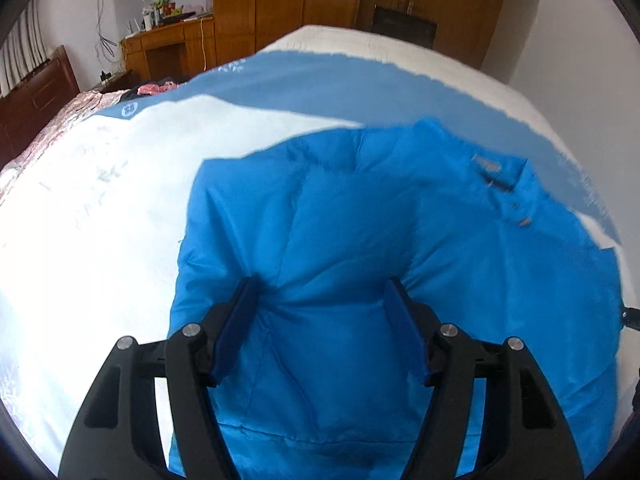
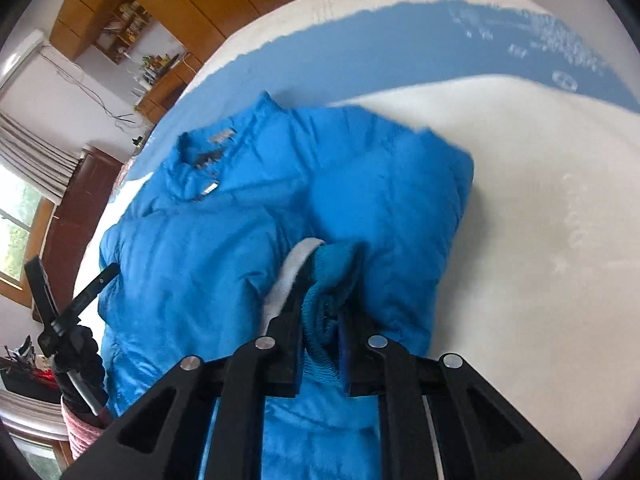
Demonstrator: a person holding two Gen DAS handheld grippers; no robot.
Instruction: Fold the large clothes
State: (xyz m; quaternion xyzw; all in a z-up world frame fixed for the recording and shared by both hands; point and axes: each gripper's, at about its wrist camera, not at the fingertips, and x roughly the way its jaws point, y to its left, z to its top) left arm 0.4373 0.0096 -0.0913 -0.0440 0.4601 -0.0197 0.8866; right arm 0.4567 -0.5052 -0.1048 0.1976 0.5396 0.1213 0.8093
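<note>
Black linkage bars fill the bottom of the right wrist view, and between them the right gripper [image 2: 324,280] pinches a bunched knit cuff [image 2: 334,264] of the blue padded jacket [image 2: 224,240], with a strip of pale lining beside the left finger. Its jaws stand close together with the ribbed fabric wadded between the pads, so I judge this a firm hold on a sleeve end. From that grip the jacket runs forward and to the left, its collar [image 2: 200,160] at the far end, so its long axis lies roughly along the line of the fingers, tilted left.

Over the same garment, the left gripper [image 1: 322,284] stands spread wide, its blue pads [image 1: 236,328] apart and resting on or just above the quilted body; whether they touch the cloth I cannot tell. Nothing is caught between them. Ahead of it the jacket stretches away to the collar [image 1: 492,172] at the upper right, with the folded left edge just beside the left finger.

Since the right gripper alone has hold of fabric, the coming move most likely turns on carrying that sleeve across the body toward the collar side, while the left gripper steadies the middle.

Outward, the jacket lies on a bed [image 1: 88,208] covered in white with a blue band [image 1: 360,84]. As for containers, the only ones in view are wooden cabinets [image 1: 280,0] and a desk [image 1: 168,44] against the far wall; their doors are closed, and the small items on the desk are too blurred to name.
</note>
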